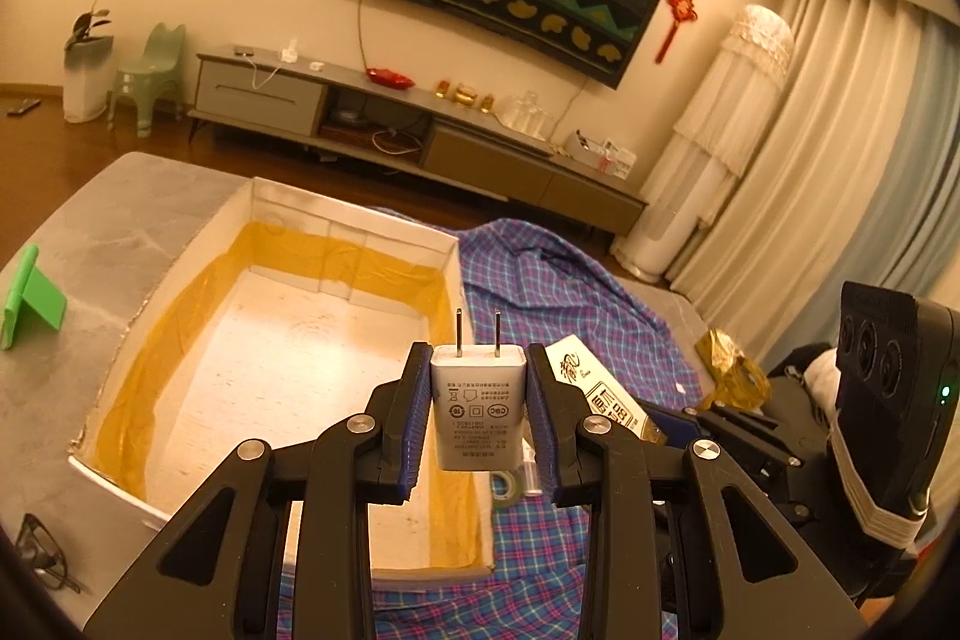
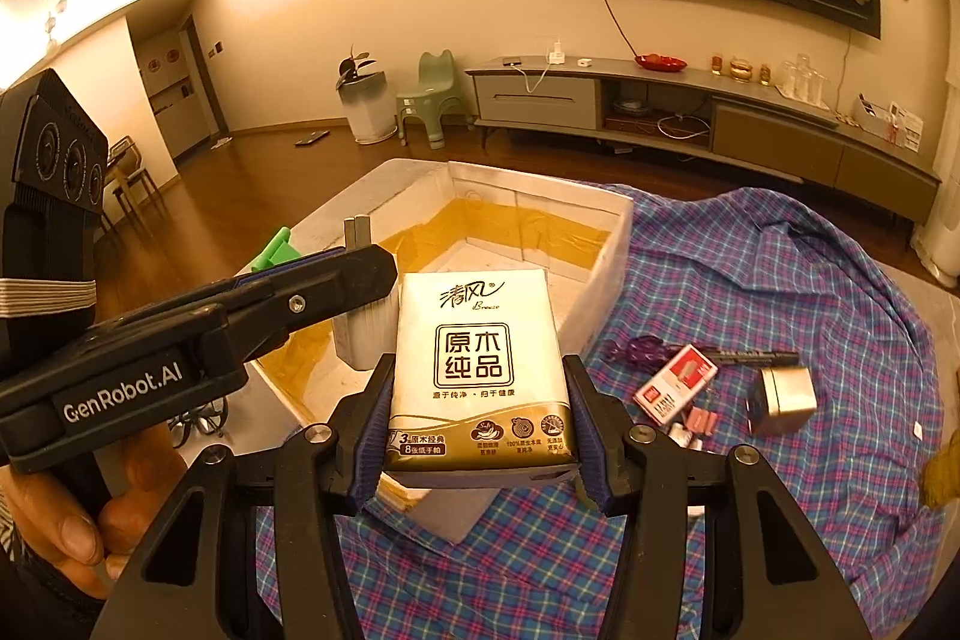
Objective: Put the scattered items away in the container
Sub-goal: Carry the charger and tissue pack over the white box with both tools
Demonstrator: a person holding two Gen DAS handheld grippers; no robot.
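My left gripper [image 1: 478, 412] is shut on a white USB charger plug [image 1: 477, 409], prongs pointing up, held above the near right part of the white box [image 1: 354, 226] with yellow tape inside. My right gripper [image 2: 480, 436] is shut on a white and gold tissue pack [image 2: 477, 370], held over the box's near corner. The tissue pack also shows in the left wrist view [image 1: 600, 388]. In the right wrist view the left gripper [image 2: 354, 274] reaches in from the left with the charger [image 2: 363, 334] over the box [image 2: 606, 274].
On the plaid cloth [image 2: 750, 280] right of the box lie a red staple box [image 2: 675, 385], a black marker [image 2: 753, 356], a purple clip [image 2: 639, 352], a metal tin [image 2: 783, 400] and small pink items [image 2: 701, 421]. A green stand [image 1: 33, 295] and glasses [image 1: 42, 556] lie left of the box.
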